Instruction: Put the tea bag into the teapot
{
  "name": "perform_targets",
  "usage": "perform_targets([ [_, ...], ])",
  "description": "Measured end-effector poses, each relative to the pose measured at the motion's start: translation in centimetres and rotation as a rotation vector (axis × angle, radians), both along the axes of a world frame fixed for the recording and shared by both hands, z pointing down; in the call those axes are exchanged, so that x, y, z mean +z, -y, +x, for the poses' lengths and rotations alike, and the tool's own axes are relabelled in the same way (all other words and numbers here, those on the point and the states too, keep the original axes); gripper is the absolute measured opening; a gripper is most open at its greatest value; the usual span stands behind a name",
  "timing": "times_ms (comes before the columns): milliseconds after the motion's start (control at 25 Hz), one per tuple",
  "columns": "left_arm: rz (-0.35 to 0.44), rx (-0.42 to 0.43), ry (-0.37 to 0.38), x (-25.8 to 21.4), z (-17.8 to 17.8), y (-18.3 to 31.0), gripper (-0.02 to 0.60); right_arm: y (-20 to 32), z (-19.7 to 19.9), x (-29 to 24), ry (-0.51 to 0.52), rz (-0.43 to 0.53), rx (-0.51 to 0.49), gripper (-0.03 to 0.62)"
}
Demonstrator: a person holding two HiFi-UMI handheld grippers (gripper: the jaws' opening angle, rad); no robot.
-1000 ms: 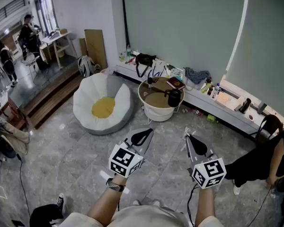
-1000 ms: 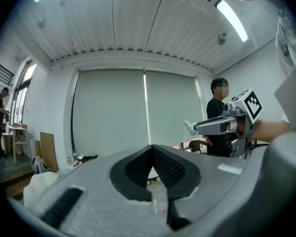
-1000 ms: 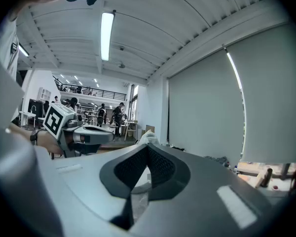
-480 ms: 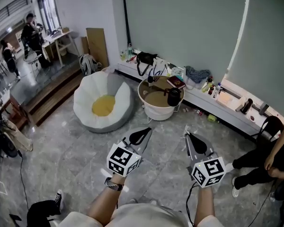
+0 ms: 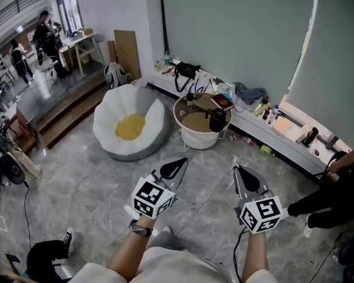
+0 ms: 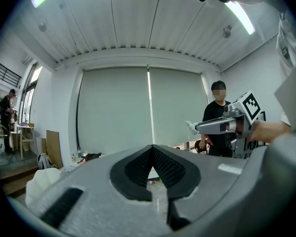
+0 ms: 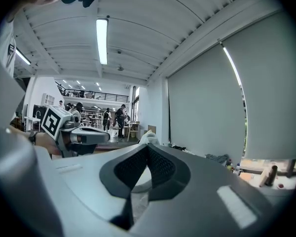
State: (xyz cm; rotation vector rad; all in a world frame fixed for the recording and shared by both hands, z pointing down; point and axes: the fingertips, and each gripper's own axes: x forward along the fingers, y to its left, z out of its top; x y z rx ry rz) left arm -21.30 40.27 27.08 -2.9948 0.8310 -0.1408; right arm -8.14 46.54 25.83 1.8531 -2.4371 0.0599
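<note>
Left tongs (image 5: pixel 178 168): tips met, holding nothing.
Right tongs (image 5: pixel 240 175): tips met, empty.
Teapot (image 5: pixel 217 120): on round table (image 5: pixel 183 115), well apart; 1 o'clock from left tongs, 11 o'clock from right.
Tea bag: could not be made out.

The left gripper (image 5: pixel 178 165) and right gripper (image 5: pixel 236 168) are held side by side at equal height, well apart, both pointing forward. The left forearm (image 5: pixel 128 253) and right forearm (image 5: pixel 255 257) extend from the torso, and the left wrist (image 5: pixel 141 230) carries a dark band. The left jaws meet at the tips with nothing between them. The right jaws are closed, pinching a small white tea bag (image 6: pixel 190 126) at the tips.
</note>
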Motion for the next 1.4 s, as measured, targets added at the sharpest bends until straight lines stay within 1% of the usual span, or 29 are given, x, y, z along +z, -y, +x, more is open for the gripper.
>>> perform_targets([
  [240,-0.006,0.002,0.005,0.7,1.6,1.8,0.002,2.0,1.9,0.6,0.016,-0.002,0.012,0.006],
  [440,-0.001,0.014,-0.001,0.9,3.2,5.4,0.002,5.4,3.3,1.3,0.014,-0.006,0.020,0.006],
  [640,-0.003,0.020,-0.007,1.2,4.7,10.6,0.003,10.4,4.7,1.6,0.012,-0.014,0.028,0.006],
  [880,-0.026,0.044,0.001,1.5,6.7,18.4,0.002,17.9,6.5,0.8,-0.003,-0.017,0.036,0.006],
  [1120,-0.045,0.056,0.006,2.2,8.6,25.8,0.003,25.0,8.3,1.0,0.011,-0.026,0.053,0.006],
  [1400,-0.073,0.071,0.006,3.4,10.7,32.5,0.003,31.2,10.5,2.0,0.018,-0.051,0.080,0.006],
])
